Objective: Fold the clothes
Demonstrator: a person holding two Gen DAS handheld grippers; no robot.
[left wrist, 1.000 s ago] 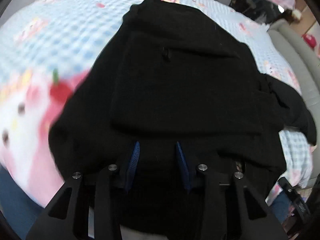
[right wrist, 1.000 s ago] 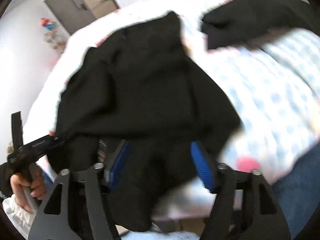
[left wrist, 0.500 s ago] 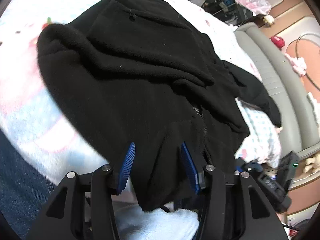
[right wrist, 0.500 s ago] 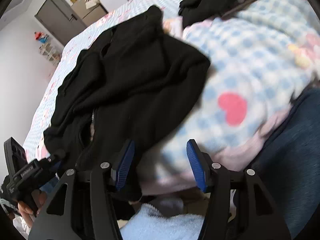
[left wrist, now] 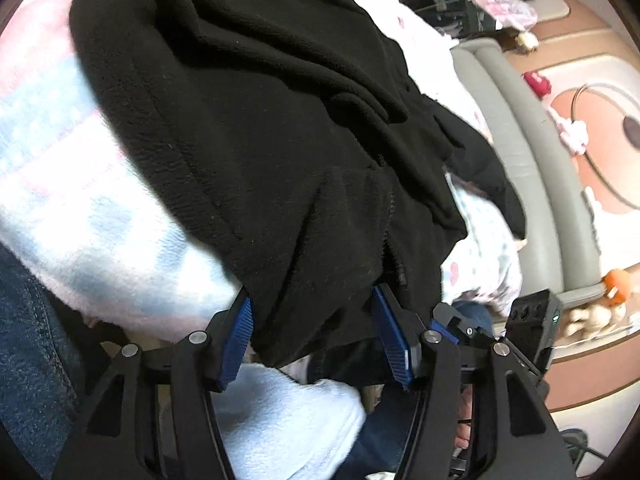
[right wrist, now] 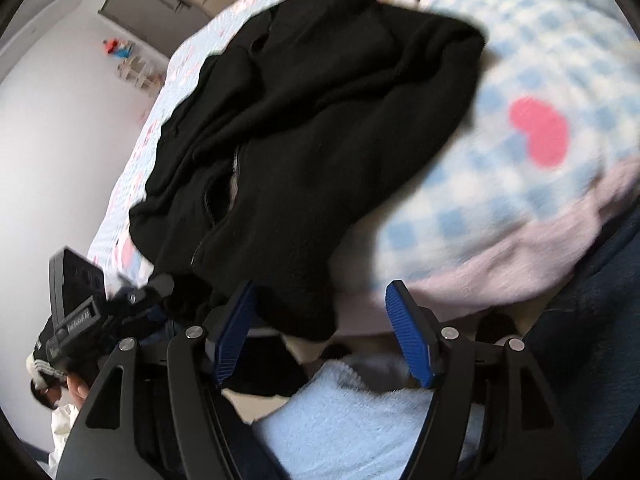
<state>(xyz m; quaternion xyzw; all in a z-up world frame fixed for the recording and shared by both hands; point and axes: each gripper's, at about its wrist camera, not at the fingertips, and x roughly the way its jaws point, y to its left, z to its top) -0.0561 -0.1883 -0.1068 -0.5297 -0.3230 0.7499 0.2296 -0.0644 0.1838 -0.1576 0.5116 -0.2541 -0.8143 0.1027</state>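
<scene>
Black fleece jacket (left wrist: 256, 128) lies bunched and partly folded on a bed covered by a blue-and-white checked blanket (right wrist: 540, 60) with pink heart prints; its near hem hangs over the bed edge toward the camera in both wrist views. Left gripper (left wrist: 316, 332): jaws have just been opening and now stand spread, blue pads (left wrist: 236, 336) on either side of the hanging hem; the fleece drapes down between them, close against the left-hand pad, but the pads do not press on it. Right gripper (right wrist: 324, 332): jaws likewise have just been opening, now spread; a corner of the jacket hem dangles between them nearer the left-hand pad, the right-hand pad (right wrist: 408, 340) clear of cloth, with pale blanket edge behind it. A zip opening in the jacket (right wrist: 224, 196) shows in the right wrist view. Light blue fluffy fabric (right wrist: 360, 420) lies below both grippers, with denim (left wrist: 32, 360) at the frame edges. In the right wrist view the left gripper's body (right wrist: 80, 312) appears at lower left, held by a hand (right wrist: 78, 388). A grey padded bed frame (left wrist: 532, 152) runs along the right of the left wrist view.
</scene>
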